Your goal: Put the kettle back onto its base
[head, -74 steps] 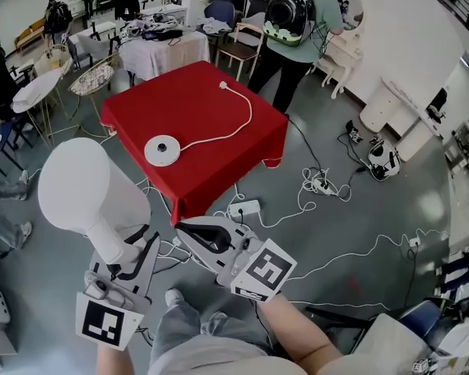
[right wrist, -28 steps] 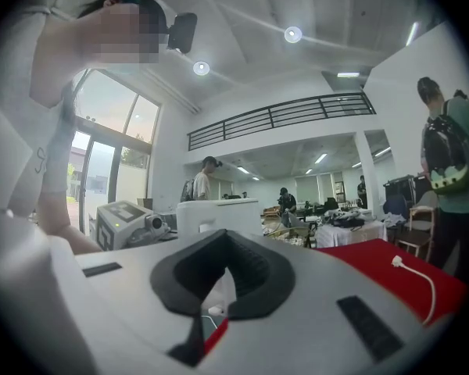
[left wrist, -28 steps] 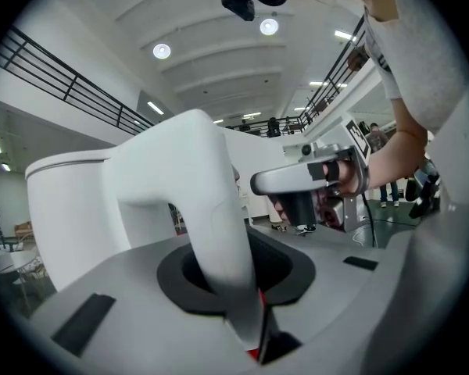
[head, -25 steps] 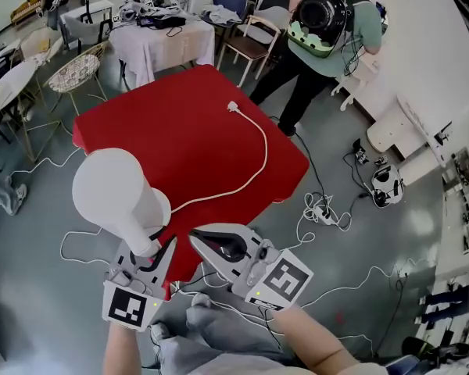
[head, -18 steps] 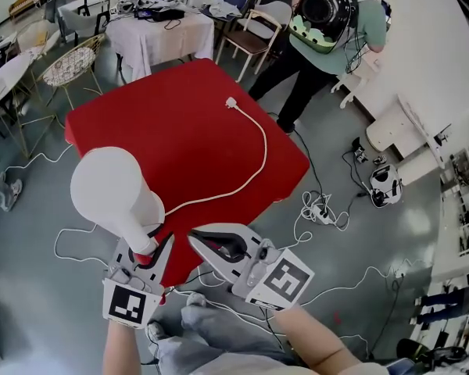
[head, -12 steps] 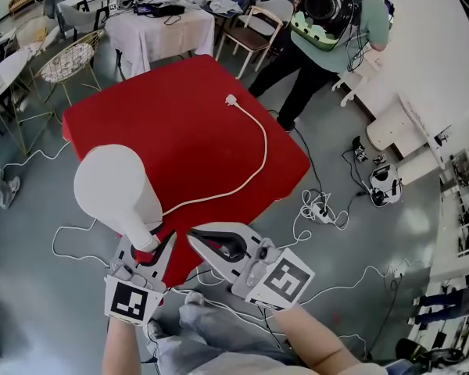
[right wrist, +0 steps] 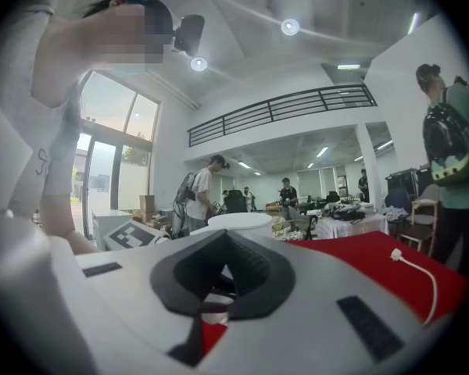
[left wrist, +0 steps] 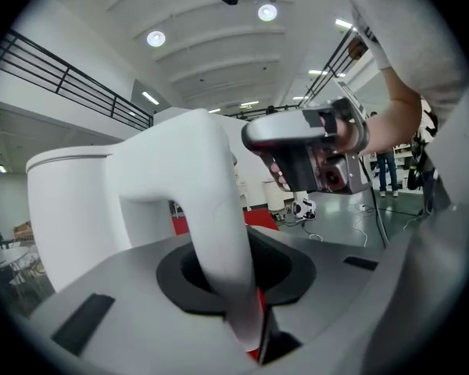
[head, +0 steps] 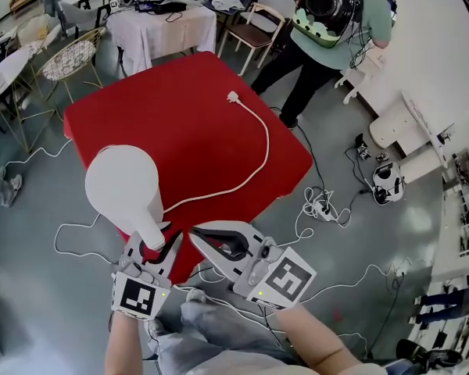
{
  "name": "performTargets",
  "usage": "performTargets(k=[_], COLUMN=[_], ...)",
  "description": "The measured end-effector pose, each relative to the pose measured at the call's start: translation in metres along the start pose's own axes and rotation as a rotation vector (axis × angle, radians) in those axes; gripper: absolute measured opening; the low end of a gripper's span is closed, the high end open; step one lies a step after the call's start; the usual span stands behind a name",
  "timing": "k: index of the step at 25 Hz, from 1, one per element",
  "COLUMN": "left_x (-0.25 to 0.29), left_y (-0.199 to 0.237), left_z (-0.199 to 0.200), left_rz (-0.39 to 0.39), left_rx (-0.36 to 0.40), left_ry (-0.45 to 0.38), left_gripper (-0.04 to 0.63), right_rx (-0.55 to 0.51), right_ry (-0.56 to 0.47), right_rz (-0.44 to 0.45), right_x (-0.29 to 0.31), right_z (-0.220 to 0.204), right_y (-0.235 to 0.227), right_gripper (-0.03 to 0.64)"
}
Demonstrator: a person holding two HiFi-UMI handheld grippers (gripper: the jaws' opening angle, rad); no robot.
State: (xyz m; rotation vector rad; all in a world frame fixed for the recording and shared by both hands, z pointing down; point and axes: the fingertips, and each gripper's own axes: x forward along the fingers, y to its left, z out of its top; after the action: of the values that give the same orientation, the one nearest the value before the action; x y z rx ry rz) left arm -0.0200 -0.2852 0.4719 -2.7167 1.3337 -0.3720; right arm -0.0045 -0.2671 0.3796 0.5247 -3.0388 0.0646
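The white kettle [head: 123, 184] hangs over the near corner of the red table [head: 195, 116]. My left gripper [head: 158, 241] is shut on its handle [left wrist: 207, 233], which runs down between the jaws in the left gripper view. The base is hidden from the head view, under the kettle. Its white cord [head: 258, 151] comes out from beneath the kettle and ends in a loose plug [head: 233, 97]. My right gripper [head: 195, 238] sits just right of the left one, level, shut with nothing in it. Past its jaws the kettle's flat top [right wrist: 238, 220] shows.
A person with a backpack [head: 336, 14] stands beyond the table's far right corner, beside a chair [head: 254, 41]. A white-draped table [head: 160, 26] and a round wicker chair [head: 69, 62] stand behind. Cables and a power strip [head: 322, 203] lie on the floor to the right.
The left gripper has come down a little with the kettle, closer to the table's near corner. The right gripper has hardly moved. Three seconds ago the base lay in plain view.
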Motion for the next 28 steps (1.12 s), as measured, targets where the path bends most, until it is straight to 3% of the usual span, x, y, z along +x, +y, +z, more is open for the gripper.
performTargets(k=[7, 15, 22, 28], left_x=[-0.003, -0.021, -0.042, -0.060], left_y=[0.001, -0.001, 0.004, 0.010], left_z=[0.004, 0.014, 0.015, 0.018], left_rz=[-0.042, -0.141, -0.169, -0.201], left_rx=[-0.047, -0.031, 0.019, -0.022], left_ry=[-0.071, -0.098, -0.062, -0.075], left_gripper=[0.075, 0.096, 0.123, 0.139], right_rx=[0.001, -0.005, -0.015, -0.023], right_ry=[0.006, -0.005, -0.026, -0.046], right_rz=[0.006, -0.001, -0.001, -0.010], right_x=[-0.001, -0.007, -0.003, 0.000], right_z=[0.003, 0.011, 0.019, 0.028], right_y=[0.009, 0.017, 0.027, 0.038], right_gripper=[0.008, 0.008, 0.008, 0.008])
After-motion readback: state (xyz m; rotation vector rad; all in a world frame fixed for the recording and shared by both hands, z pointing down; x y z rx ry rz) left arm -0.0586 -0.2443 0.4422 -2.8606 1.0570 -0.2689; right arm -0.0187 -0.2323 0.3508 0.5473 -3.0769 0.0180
